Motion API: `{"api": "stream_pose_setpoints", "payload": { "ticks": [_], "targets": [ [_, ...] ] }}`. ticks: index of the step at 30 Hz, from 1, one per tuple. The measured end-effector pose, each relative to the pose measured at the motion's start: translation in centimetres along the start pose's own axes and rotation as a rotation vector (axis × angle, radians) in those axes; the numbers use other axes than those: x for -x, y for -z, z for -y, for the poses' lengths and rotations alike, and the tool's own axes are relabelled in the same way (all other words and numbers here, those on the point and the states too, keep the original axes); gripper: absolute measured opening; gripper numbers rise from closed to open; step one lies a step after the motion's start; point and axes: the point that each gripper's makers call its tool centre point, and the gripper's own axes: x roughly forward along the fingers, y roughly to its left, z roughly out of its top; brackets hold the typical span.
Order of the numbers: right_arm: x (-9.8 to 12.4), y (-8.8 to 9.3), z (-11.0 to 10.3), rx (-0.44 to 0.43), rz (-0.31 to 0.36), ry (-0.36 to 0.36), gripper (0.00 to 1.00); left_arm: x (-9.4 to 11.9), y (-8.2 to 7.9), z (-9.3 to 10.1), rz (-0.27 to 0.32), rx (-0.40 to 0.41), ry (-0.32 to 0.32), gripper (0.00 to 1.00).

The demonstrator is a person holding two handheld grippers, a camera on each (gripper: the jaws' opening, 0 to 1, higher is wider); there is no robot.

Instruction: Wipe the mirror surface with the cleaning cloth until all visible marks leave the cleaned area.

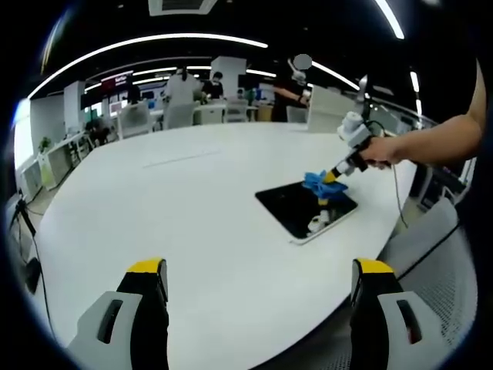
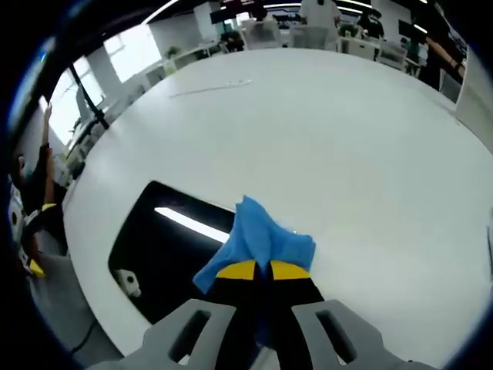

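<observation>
A dark rectangular mirror (image 1: 304,206) lies flat on the white table (image 1: 192,200) near its right edge. My right gripper (image 1: 337,174) is shut on a blue cleaning cloth (image 1: 322,185) and presses it onto the mirror's far corner. In the right gripper view the cloth (image 2: 258,239) bunches out from the shut yellow-tipped jaws of the right gripper (image 2: 262,270), resting at the mirror's (image 2: 166,247) right edge, which reflects a ceiling light. My left gripper (image 1: 258,281) stands open low over the table's front, well short of the mirror, holding nothing.
A person's arm (image 1: 431,142) reaches in from the right holding the right gripper. Grey chairs (image 1: 431,254) stand by the table's right edge. Desks, chairs and people (image 1: 185,85) fill the far background. A thin cable (image 2: 212,89) lies on the table's far side.
</observation>
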Motion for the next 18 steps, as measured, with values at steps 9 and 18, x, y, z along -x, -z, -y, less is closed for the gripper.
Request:
{"api": "stream_pose_setpoints", "payload": {
  "ticks": [9, 18],
  "targets": [
    [-0.4, -0.7, 0.2, 0.014, 0.009, 0.010, 0.00, 0.0, 0.0, 0.1, -0.004, -0.004, 0.000, 0.99],
    [-0.7, -1.2, 0.4, 0.014, 0.030, 0.005, 0.00, 0.0, 0.1, 0.1, -0.005, -0.006, 0.001, 0.99]
  ]
}}
